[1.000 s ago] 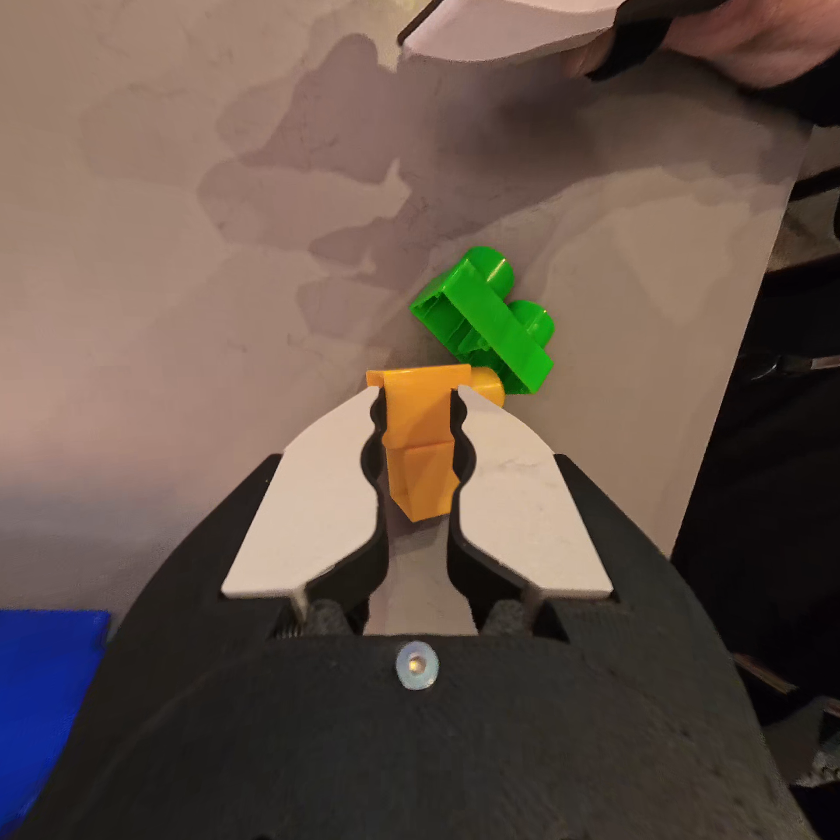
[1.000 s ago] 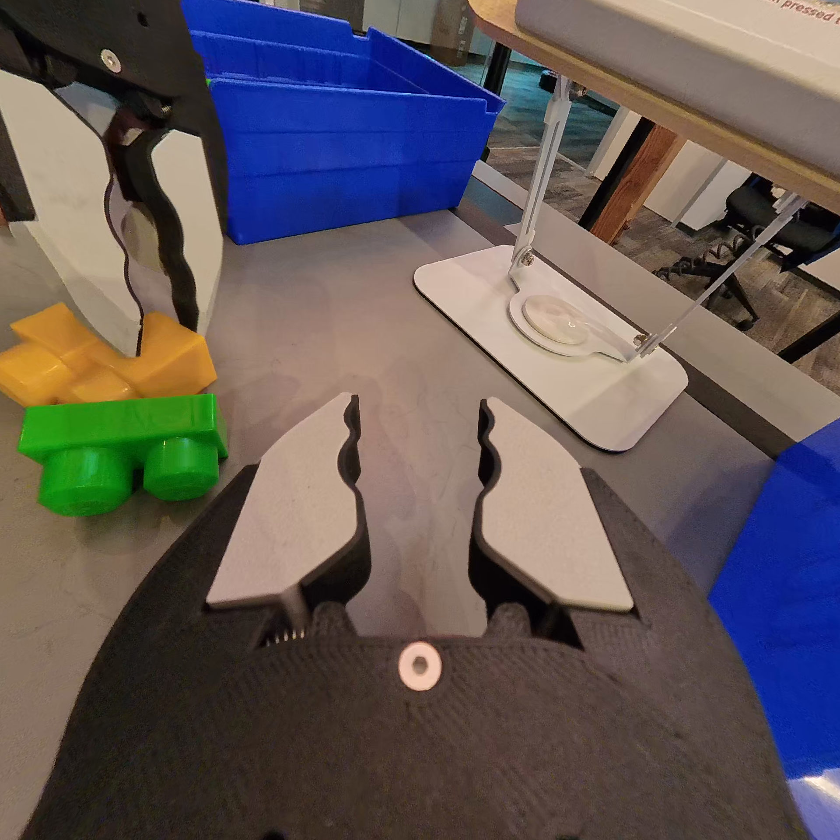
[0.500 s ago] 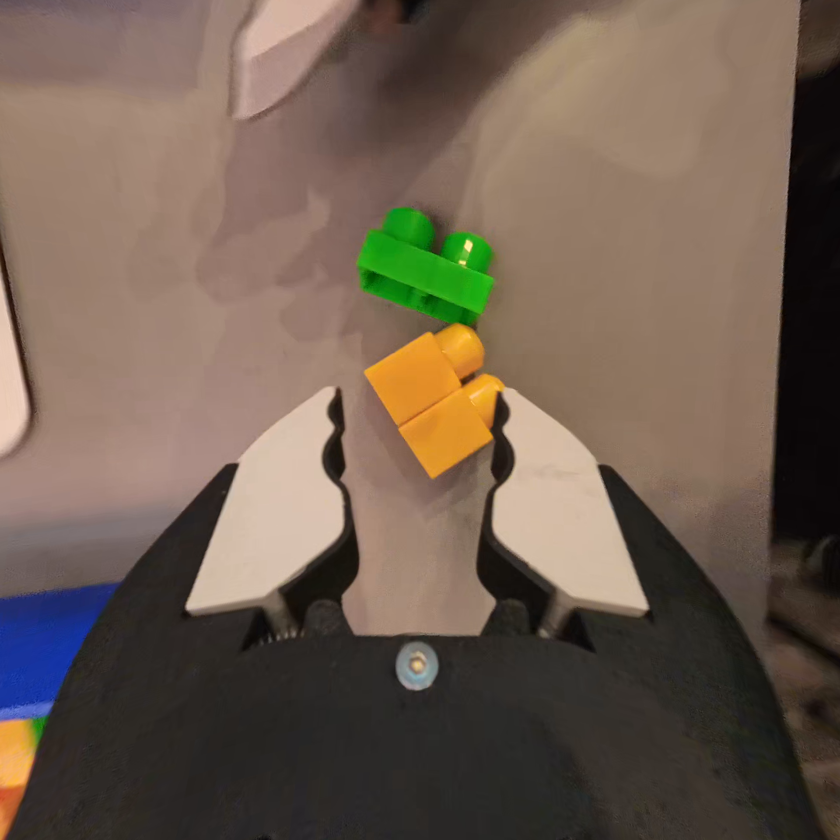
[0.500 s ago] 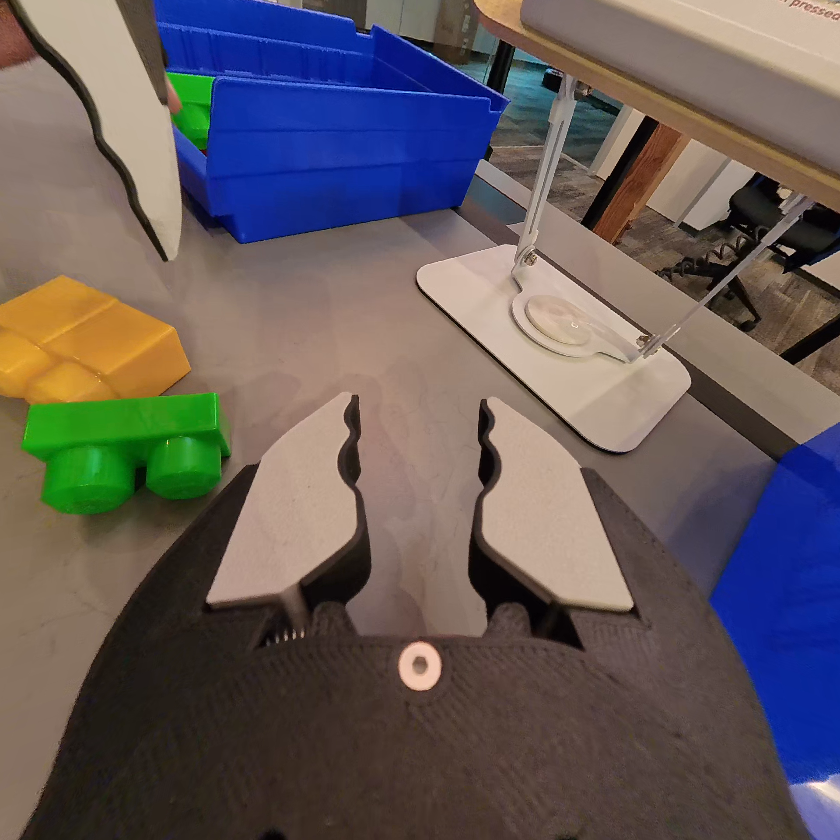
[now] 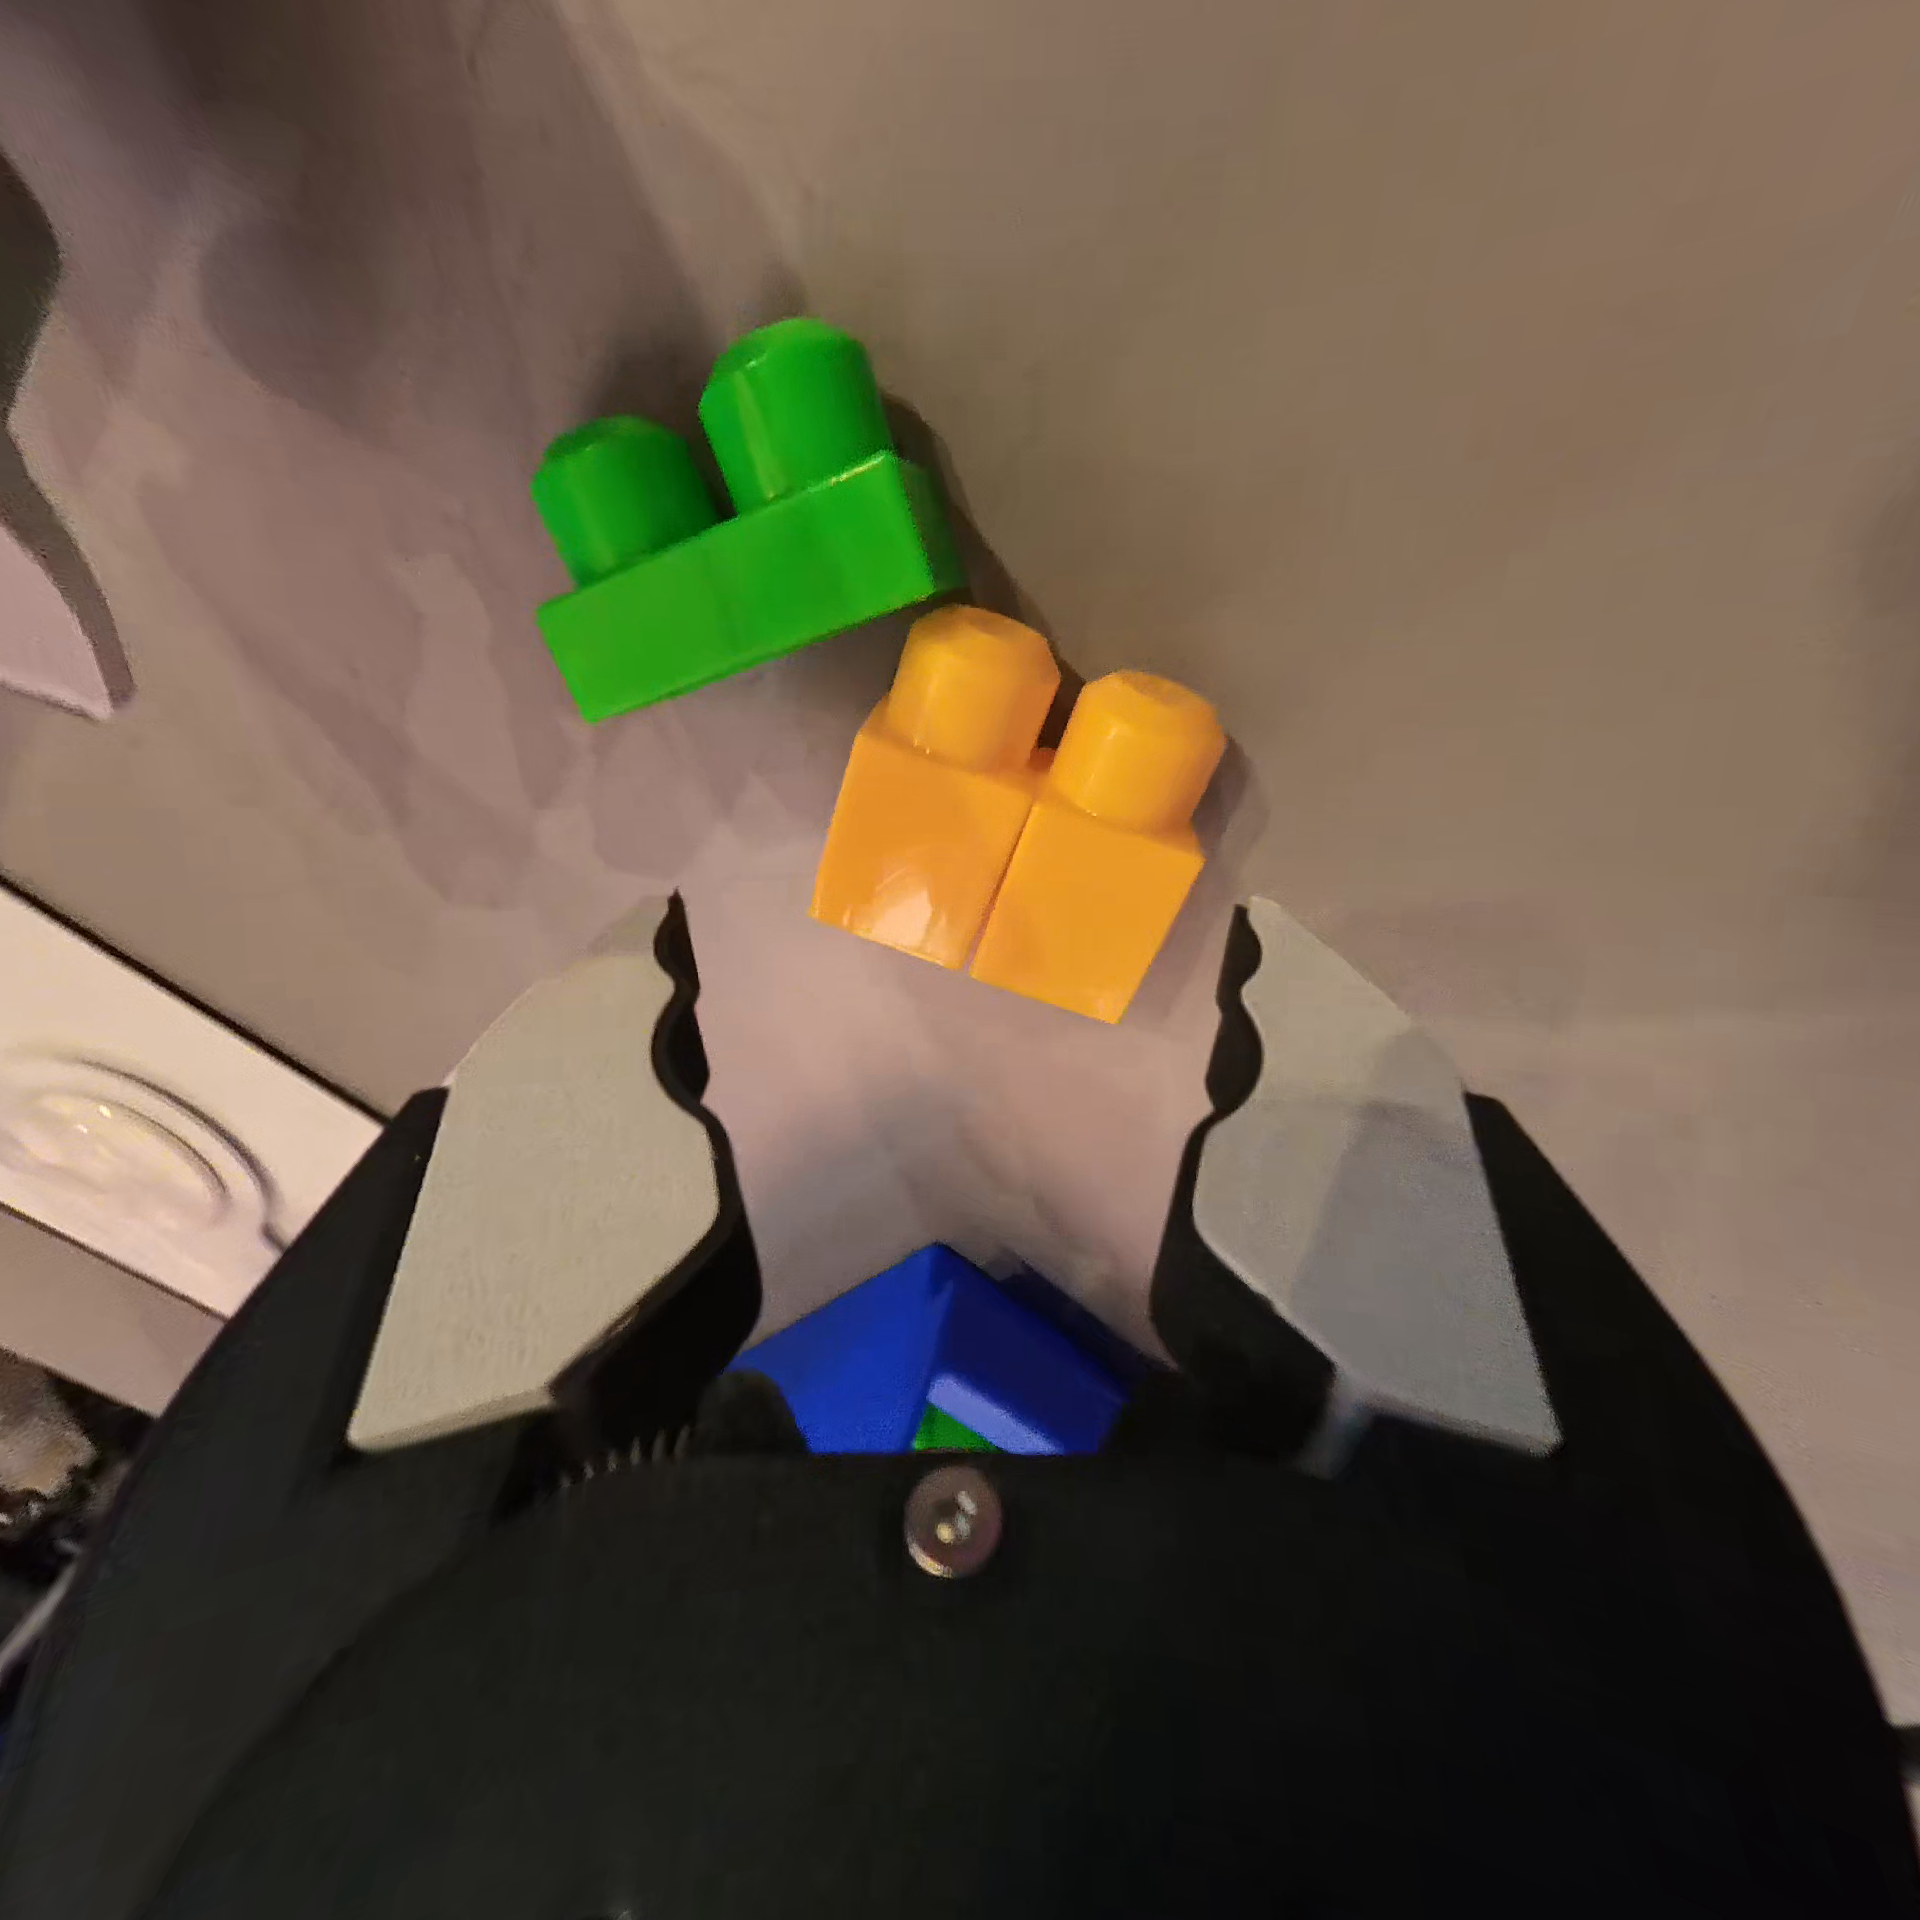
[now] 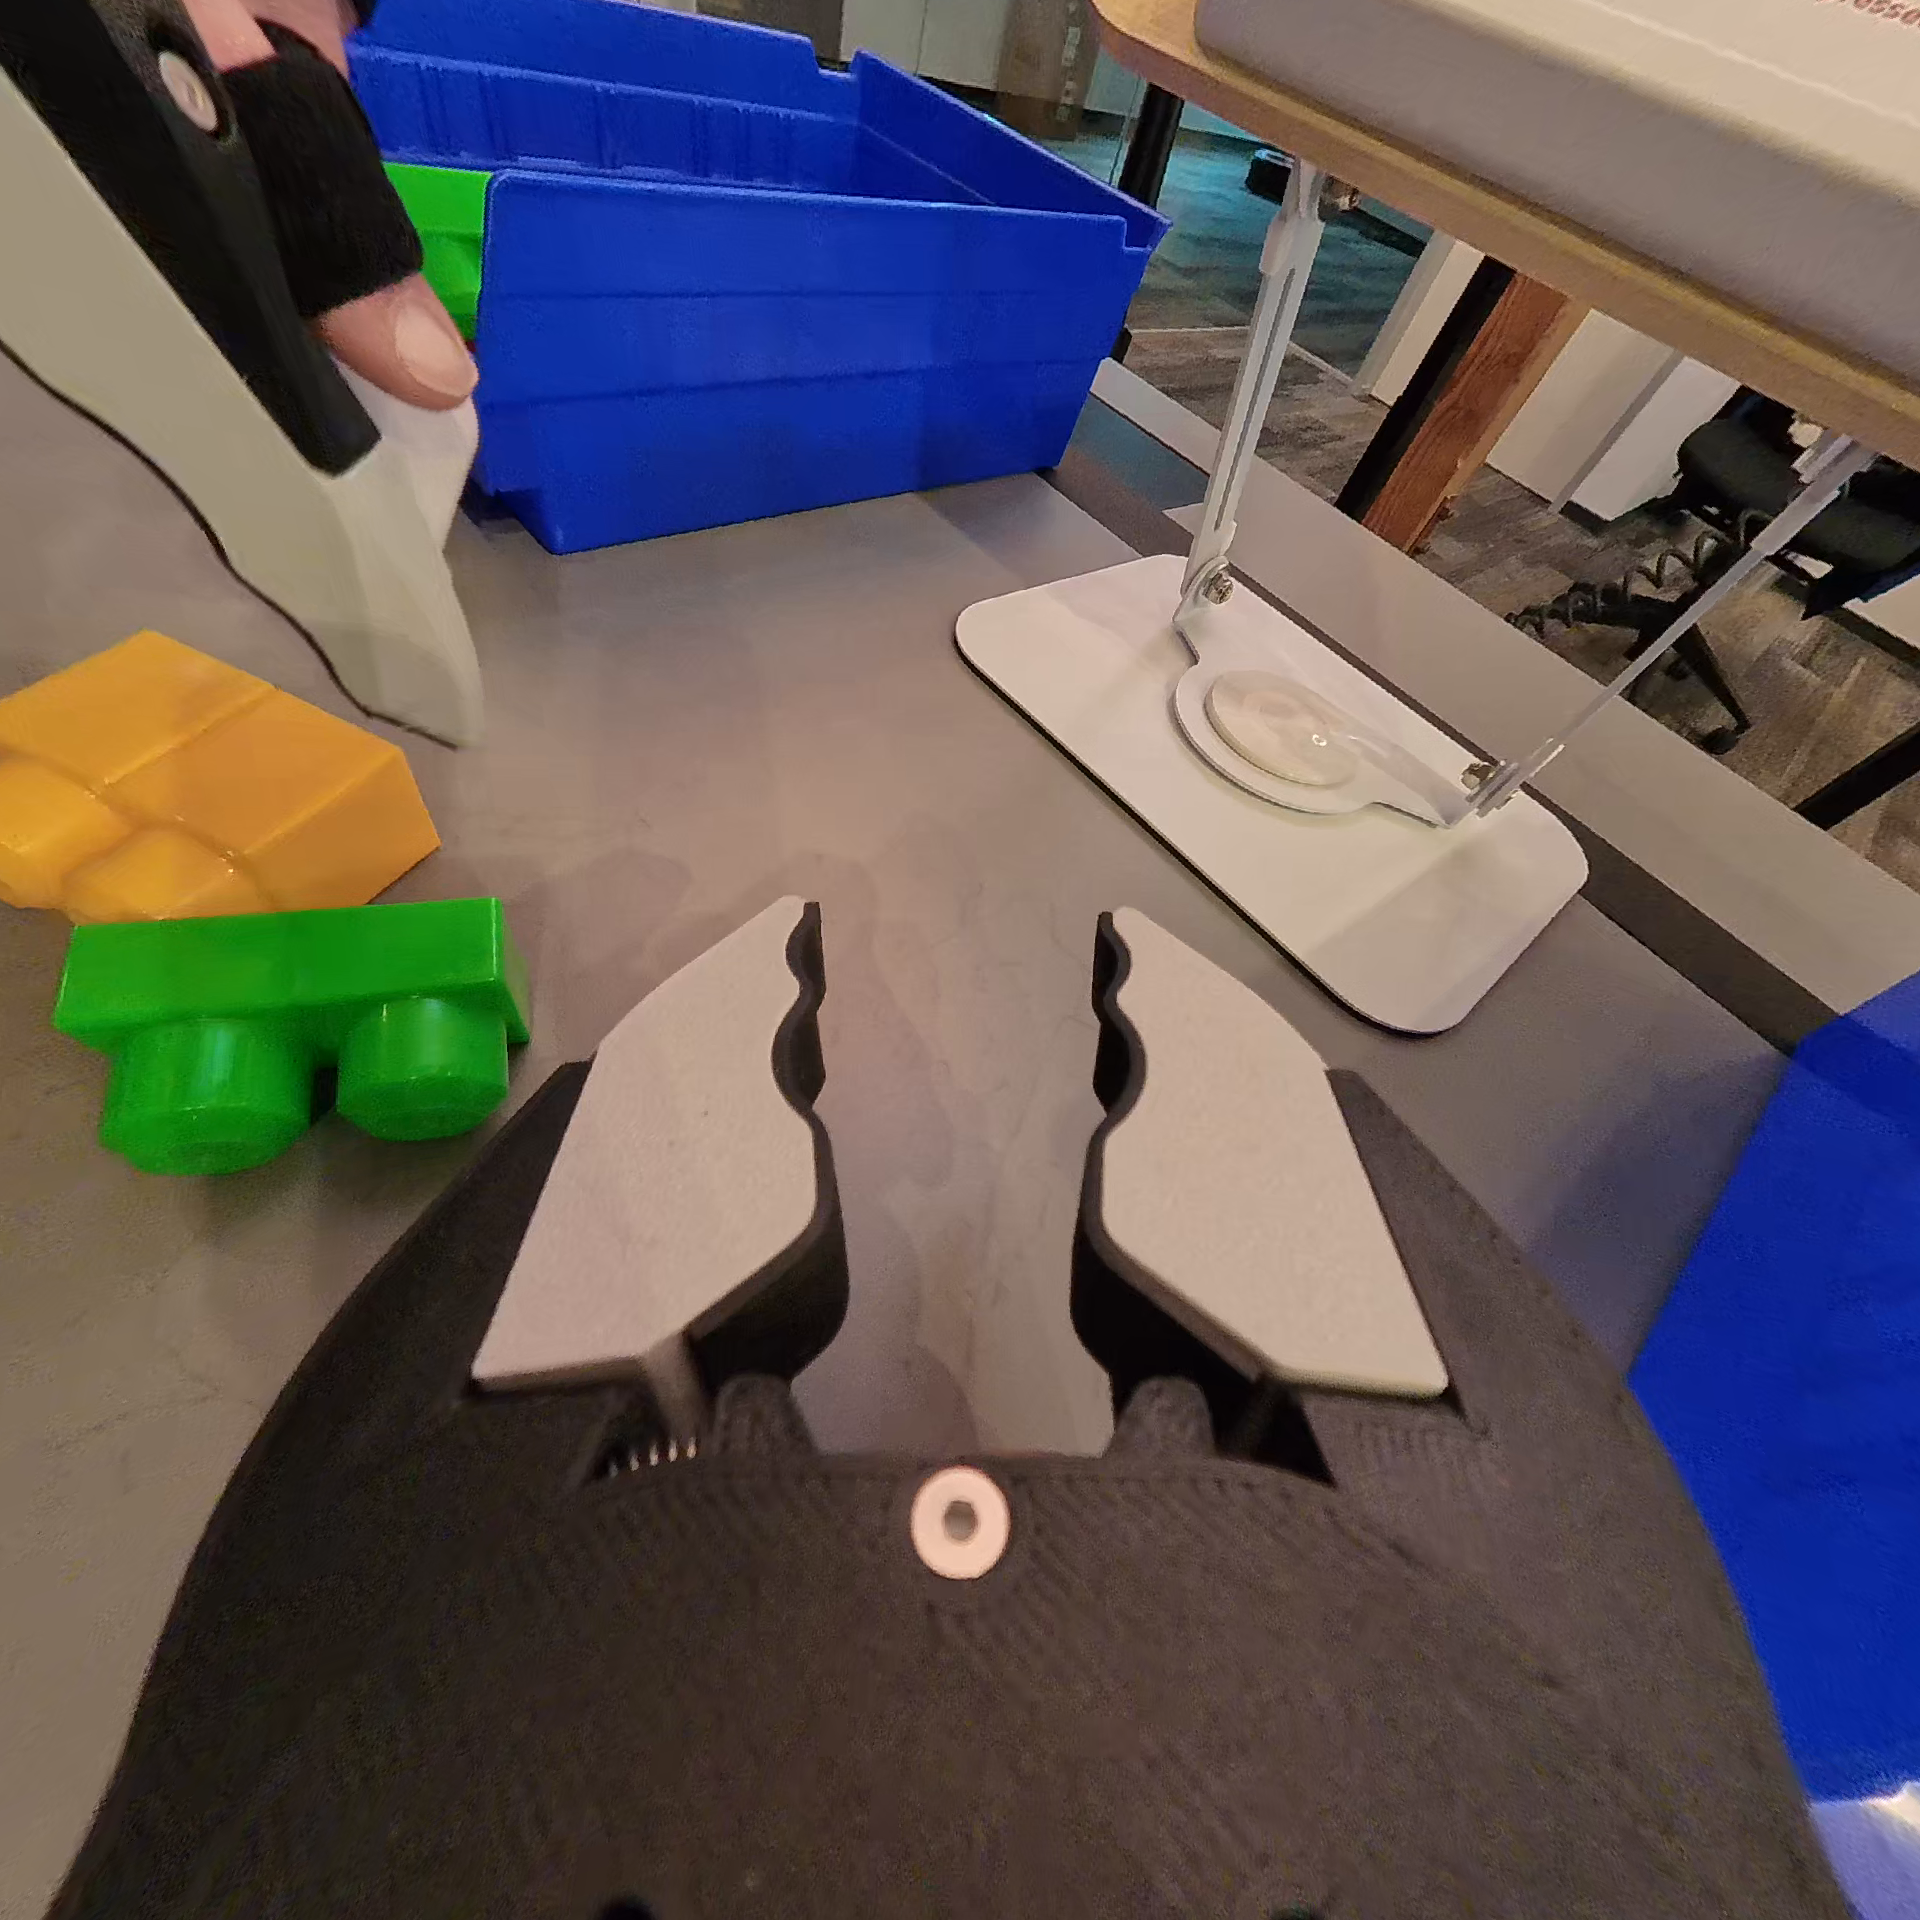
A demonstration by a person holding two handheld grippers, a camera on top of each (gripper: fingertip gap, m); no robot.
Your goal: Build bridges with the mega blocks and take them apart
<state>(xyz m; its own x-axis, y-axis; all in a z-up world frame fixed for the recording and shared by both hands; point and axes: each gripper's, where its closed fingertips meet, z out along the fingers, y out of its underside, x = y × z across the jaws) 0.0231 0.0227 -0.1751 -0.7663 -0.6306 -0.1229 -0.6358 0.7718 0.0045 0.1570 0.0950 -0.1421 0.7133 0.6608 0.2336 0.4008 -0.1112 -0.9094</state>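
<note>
A yellow two-stud block (image 5: 1013, 842) lies on its side on the grey table (image 5: 1455, 416), and a thin green two-stud block (image 5: 738, 540) lies on its side just beyond it. My left gripper (image 5: 956, 925) is wide open and empty, its tips just short of the yellow block and not touching it. In the right wrist view the yellow block (image 6: 208, 779) and the green block (image 6: 291, 1018) lie at the left, with one left finger (image 6: 364, 561) hanging above them. My right gripper (image 6: 956, 925) is open and empty over bare table.
Blue bins (image 6: 790, 343) stand at the back, one with a green block (image 6: 447, 239) inside; a bin corner (image 5: 935, 1351) shows under my left gripper. A white stand base (image 6: 1278, 779) sits to the right. Another blue bin (image 6: 1808, 1351) is at the right edge.
My left gripper let go of the yellow block, opened wide and pulled back; the block now lies on its side on the table. My right gripper has not moved.
</note>
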